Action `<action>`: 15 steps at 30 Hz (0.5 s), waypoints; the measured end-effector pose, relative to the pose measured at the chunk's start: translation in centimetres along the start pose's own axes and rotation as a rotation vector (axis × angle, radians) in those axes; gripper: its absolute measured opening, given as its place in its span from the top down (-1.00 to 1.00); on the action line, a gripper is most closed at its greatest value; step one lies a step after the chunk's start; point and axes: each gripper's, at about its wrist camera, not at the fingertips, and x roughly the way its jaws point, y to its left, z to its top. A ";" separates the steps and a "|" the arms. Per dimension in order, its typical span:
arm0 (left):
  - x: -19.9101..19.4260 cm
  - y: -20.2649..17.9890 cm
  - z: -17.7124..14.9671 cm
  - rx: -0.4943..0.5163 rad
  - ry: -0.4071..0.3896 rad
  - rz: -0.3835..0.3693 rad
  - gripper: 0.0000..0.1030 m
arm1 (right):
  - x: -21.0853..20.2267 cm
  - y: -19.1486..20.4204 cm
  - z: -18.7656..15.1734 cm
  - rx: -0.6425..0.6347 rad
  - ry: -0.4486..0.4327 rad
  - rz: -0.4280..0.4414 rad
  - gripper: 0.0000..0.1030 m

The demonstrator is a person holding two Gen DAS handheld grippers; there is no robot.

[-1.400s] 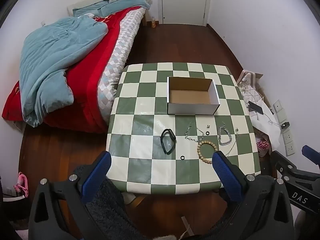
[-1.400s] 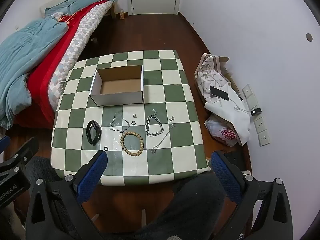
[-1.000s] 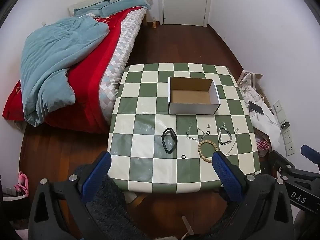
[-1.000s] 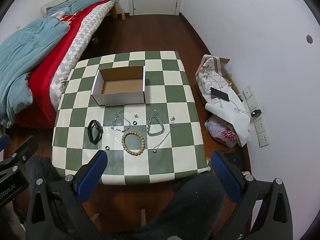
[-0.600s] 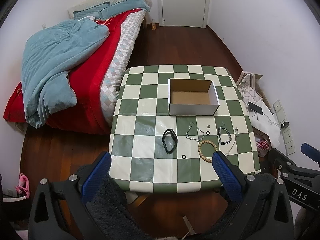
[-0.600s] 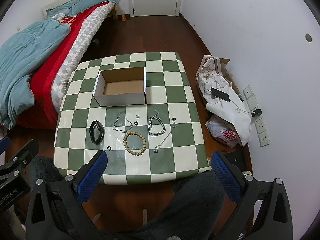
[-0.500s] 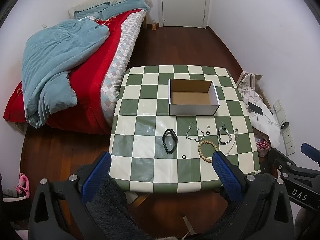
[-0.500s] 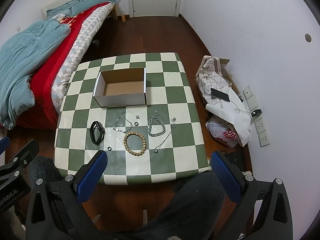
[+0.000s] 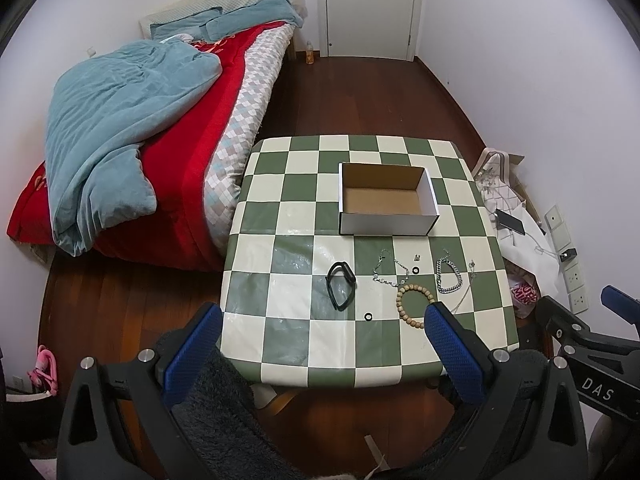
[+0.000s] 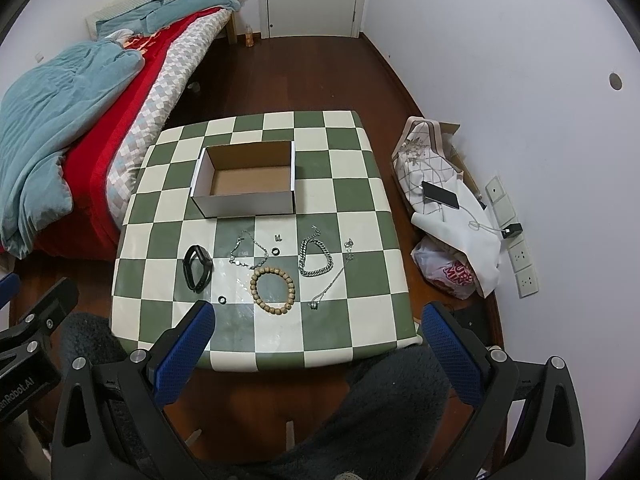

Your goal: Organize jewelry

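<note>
On the green-and-white checkered table point(image 9: 280, 344) point(image 10: 360, 332) an open cardboard box point(image 9: 386, 216) point(image 10: 248, 200) sits empty. Nearer me lies a row of jewelry: a black band point(image 9: 341, 284) point(image 10: 197, 267), a thin silver chain point(image 9: 390, 270) point(image 10: 248, 254), a wooden bead bracelet point(image 9: 412, 304) point(image 10: 273, 290), a thick silver chain bracelet point(image 9: 449, 276) point(image 10: 316, 258), a fine necklace point(image 10: 332, 284) and small black rings point(image 9: 367, 316) point(image 10: 221, 300). My left gripper point(image 9: 322, 354) and right gripper point(image 10: 320, 354) hover high above the near table edge, both open and holding nothing.
A bed with a red cover and blue blanket point(image 9: 120, 140) runs along the table's left. Bags, a phone point(image 10: 440, 195) and a cable lie on the floor to the right by wall sockets. A closed white door point(image 9: 370, 8) stands at the far end.
Both views have drifted slightly back and up; the table sits a little lower in frame. Nothing on the table has moved, and both grippers have stayed open.
</note>
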 end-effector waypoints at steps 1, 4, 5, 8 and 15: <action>0.0 0.0 0.1 -0.001 0.000 0.000 -1.00 | 0.0 0.1 0.0 -0.001 -0.001 0.000 -1.00; -0.1 0.1 -0.4 0.004 -0.002 0.001 -1.00 | -0.1 0.1 0.1 -0.005 -0.006 -0.001 -1.00; -0.1 0.1 -0.3 0.005 -0.004 0.001 -1.00 | -0.2 0.1 0.1 -0.006 -0.007 -0.001 -1.00; -0.3 0.1 -0.1 0.003 -0.010 0.000 -1.00 | -0.4 0.1 0.2 -0.008 -0.010 -0.001 -1.00; -0.5 0.1 0.0 0.005 -0.014 0.000 -1.00 | -0.5 0.1 0.1 -0.007 -0.013 0.000 -1.00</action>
